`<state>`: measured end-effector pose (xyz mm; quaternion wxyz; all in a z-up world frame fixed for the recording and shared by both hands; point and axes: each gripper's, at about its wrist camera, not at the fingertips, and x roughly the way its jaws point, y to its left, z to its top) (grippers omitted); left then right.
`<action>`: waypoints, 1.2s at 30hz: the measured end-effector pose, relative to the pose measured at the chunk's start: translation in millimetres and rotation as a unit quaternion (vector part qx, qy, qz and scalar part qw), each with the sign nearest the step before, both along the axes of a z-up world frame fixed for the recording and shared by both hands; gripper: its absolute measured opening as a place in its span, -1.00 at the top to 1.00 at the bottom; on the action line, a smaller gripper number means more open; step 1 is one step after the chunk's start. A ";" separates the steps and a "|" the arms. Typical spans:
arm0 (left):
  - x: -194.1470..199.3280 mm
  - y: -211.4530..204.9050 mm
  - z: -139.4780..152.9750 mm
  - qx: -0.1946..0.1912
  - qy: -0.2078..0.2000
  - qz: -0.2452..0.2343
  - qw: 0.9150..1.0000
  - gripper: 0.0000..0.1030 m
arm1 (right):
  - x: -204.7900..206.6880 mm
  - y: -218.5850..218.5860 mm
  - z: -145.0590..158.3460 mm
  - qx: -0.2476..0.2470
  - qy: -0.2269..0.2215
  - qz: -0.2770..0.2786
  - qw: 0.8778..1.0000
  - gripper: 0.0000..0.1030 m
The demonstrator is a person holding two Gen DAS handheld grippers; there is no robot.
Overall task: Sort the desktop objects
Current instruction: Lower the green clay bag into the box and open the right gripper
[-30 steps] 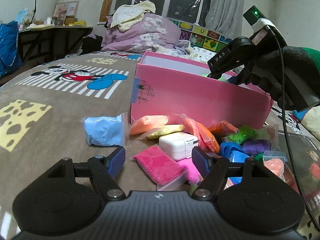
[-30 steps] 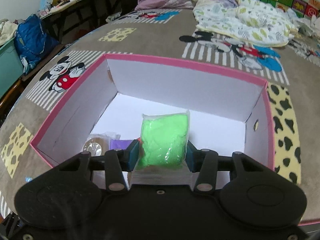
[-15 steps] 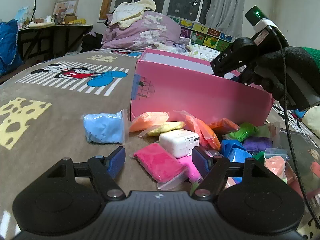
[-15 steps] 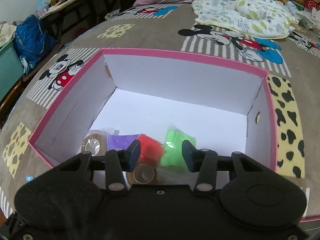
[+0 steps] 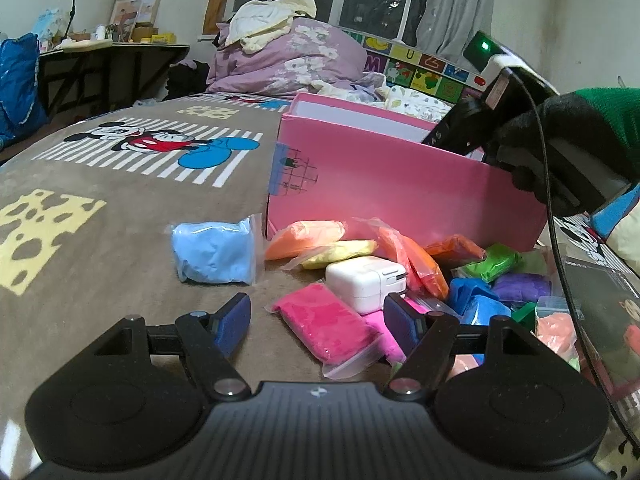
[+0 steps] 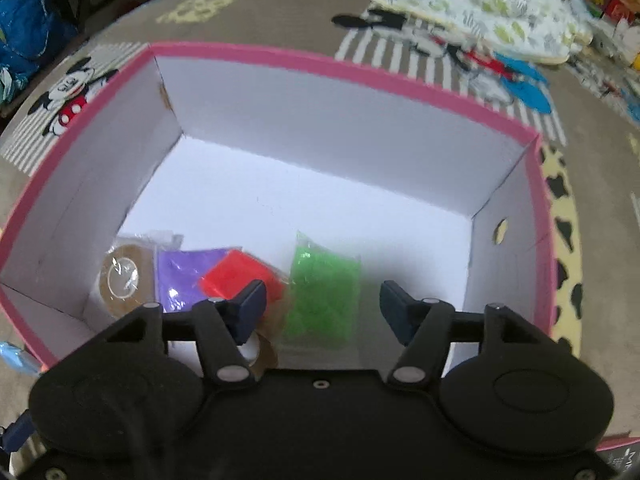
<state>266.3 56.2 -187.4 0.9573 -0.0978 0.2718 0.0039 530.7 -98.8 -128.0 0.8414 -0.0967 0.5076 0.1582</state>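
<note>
A pink box (image 5: 400,184) stands on the patterned blanket, and its white inside (image 6: 304,196) fills the right wrist view. On its floor lie a green clay bag (image 6: 324,292), a red bag (image 6: 236,276), a purple bag (image 6: 184,272) and a tape roll (image 6: 124,280). My right gripper (image 6: 322,312) hovers over the box, jaws opening, nothing between them; the green bag lies loose below. My left gripper (image 5: 316,320) stands open low over a pile of clay bags, above a pink bag (image 5: 328,328) and near a white charger (image 5: 364,284). A gloved hand (image 5: 560,140) holds the right gripper.
A light blue bag (image 5: 214,252) lies apart to the left of the pile. Orange, yellow, green, blue and purple bags crowd the box's front wall. Bedding (image 5: 288,60) is piled at the back, and a leaf-print quilt (image 6: 480,20) lies beyond the box.
My right gripper let go of the green bag, which dropped onto the box floor beside the red one. The jaws then spread wider and tipped down. The left gripper stayed put.
</note>
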 end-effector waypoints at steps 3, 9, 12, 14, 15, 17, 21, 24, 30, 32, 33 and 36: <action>0.3 0.6 0.1 0.000 0.000 0.001 1.000 -0.41 | -0.7 0.4 -2.8 -0.002 0.003 0.012 1.000 0.37; 0.3 2.5 0.5 -0.002 -0.001 0.003 1.000 -0.41 | -10.6 -4.9 5.9 0.000 -0.026 0.013 1.000 0.72; -0.2 3.7 0.6 -0.004 0.000 0.003 1.000 -0.41 | -13.3 -10.0 16.9 0.009 -0.043 0.007 0.999 0.88; 0.1 3.6 0.3 -0.004 0.001 0.003 1.000 -0.41 | -16.0 -13.5 25.2 0.013 -0.054 0.006 0.998 0.90; 0.2 3.5 0.3 -0.003 0.001 0.003 1.000 -0.41 | -17.4 -15.4 29.3 0.016 -0.060 0.006 0.998 0.90; 0.2 3.3 0.2 -0.003 0.002 0.003 1.000 -0.41 | -20.2 -19.8 37.3 0.027 -0.068 0.004 0.997 0.92; -0.4 2.4 0.3 -0.005 0.003 0.005 1.000 -0.41 | -23.6 -23.3 44.9 0.037 -0.063 0.013 0.997 0.92; -1.2 -0.5 0.4 0.000 0.002 0.003 1.000 -0.41 | -18.1 -13.2 36.0 0.004 -0.033 0.018 0.999 0.17; 3.5 1.4 -4.2 -0.002 0.010 0.005 1.000 -0.41 | 7.6 4.5 15.9 -0.031 0.008 0.011 0.999 -0.44; 4.2 3.0 -5.1 -0.004 0.011 0.006 1.000 -0.41 | 15.4 9.0 8.3 -0.053 0.019 0.014 0.998 -0.38; 4.6 3.4 -5.4 -0.005 0.011 0.006 1.000 -0.41 | 18.2 10.6 4.9 -0.061 0.024 0.018 0.998 -0.37; 5.4 4.2 -5.9 -0.007 0.012 0.004 1.000 -0.41 | 24.5 14.9 -4.3 -0.080 0.042 0.030 0.995 -0.10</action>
